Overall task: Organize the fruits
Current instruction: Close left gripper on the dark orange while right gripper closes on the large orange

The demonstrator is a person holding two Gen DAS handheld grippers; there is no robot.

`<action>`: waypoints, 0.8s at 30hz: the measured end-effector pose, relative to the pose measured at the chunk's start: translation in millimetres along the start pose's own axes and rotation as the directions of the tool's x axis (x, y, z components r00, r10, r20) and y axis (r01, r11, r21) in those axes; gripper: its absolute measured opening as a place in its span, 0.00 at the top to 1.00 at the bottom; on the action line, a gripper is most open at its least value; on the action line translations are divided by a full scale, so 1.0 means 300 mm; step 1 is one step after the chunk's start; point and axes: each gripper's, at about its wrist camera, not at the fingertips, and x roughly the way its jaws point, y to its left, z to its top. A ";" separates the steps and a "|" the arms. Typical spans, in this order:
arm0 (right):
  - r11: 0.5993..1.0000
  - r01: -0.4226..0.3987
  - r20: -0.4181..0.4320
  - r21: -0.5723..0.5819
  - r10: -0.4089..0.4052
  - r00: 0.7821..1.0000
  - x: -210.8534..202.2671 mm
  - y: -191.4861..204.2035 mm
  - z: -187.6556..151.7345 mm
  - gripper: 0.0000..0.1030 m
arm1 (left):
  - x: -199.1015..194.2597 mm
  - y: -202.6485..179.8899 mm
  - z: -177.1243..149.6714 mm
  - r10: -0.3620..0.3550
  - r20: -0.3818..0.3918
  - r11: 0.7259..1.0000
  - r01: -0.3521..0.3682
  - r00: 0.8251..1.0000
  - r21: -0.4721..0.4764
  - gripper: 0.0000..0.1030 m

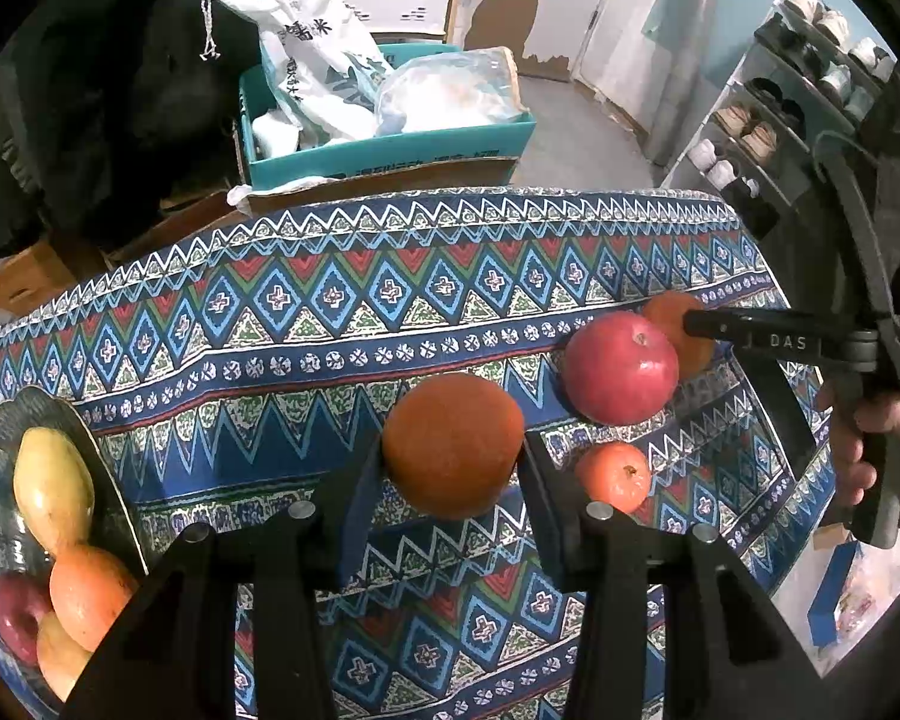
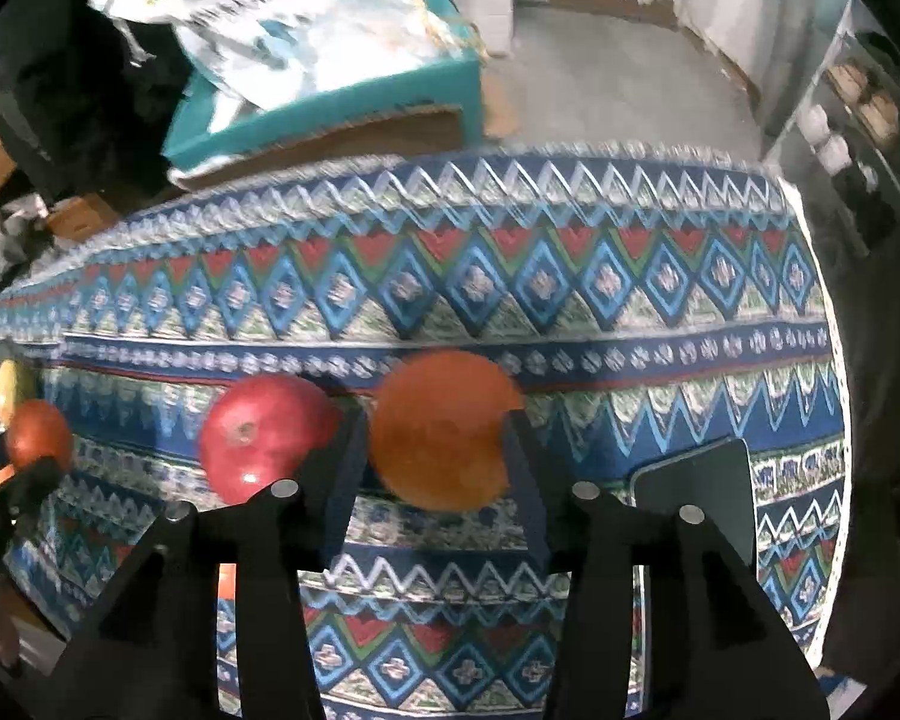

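Observation:
In the left wrist view my left gripper (image 1: 453,462) is shut on a large orange (image 1: 450,414), held above the patterned cloth. To its right lie a red apple (image 1: 621,367) and a small tangerine (image 1: 613,476). Behind the apple, my right gripper (image 1: 696,330) grips a second orange (image 1: 666,312). In the right wrist view that gripper (image 2: 435,429) is shut on this orange (image 2: 444,390), just off the cloth, with the red apple (image 2: 267,435) at its left. A dark plate (image 1: 48,408) at the left holds a yellow fruit (image 1: 54,489), an orange fruit (image 1: 90,594) and a red apple (image 1: 15,615).
A flat black slab (image 2: 696,492) lies on the cloth right of my right gripper. Beyond the table's far edge stands a teal box (image 1: 390,150) full of bags. A shoe rack (image 1: 780,120) stands at the far right. A person's hand (image 1: 888,456) holds the right gripper.

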 end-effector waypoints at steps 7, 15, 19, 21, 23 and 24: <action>0.996 -0.063 -0.018 0.056 0.064 0.998 0.052 -0.037 0.000 0.35 | 0.040 0.017 0.004 0.001 -0.021 1.000 -0.001 1.000 -0.011 0.55; 0.992 -0.084 -0.063 0.098 0.090 0.994 0.129 -0.039 0.009 0.31 | 0.066 0.030 0.006 0.004 -0.032 1.000 -0.005 0.999 -0.016 0.55; 0.988 -0.101 -0.056 0.116 0.108 0.993 0.127 -0.046 -0.003 0.32 | 0.060 0.035 0.010 0.002 -0.028 1.000 -0.003 1.000 -0.025 0.55; 0.992 -0.084 -0.057 0.098 0.090 0.994 0.119 -0.035 -0.010 0.33 | 0.054 0.036 0.010 0.000 -0.027 1.000 -0.001 1.000 -0.027 0.55; 0.993 -0.075 -0.054 0.092 0.080 0.995 0.105 -0.036 -0.026 0.34 | 0.046 0.034 0.008 0.001 -0.023 1.000 -0.001 1.000 -0.024 0.55; 0.995 -0.061 -0.045 0.083 0.065 0.997 0.098 -0.029 -0.033 0.34 | 0.039 0.032 0.007 0.002 -0.019 1.000 -0.002 1.000 -0.023 0.55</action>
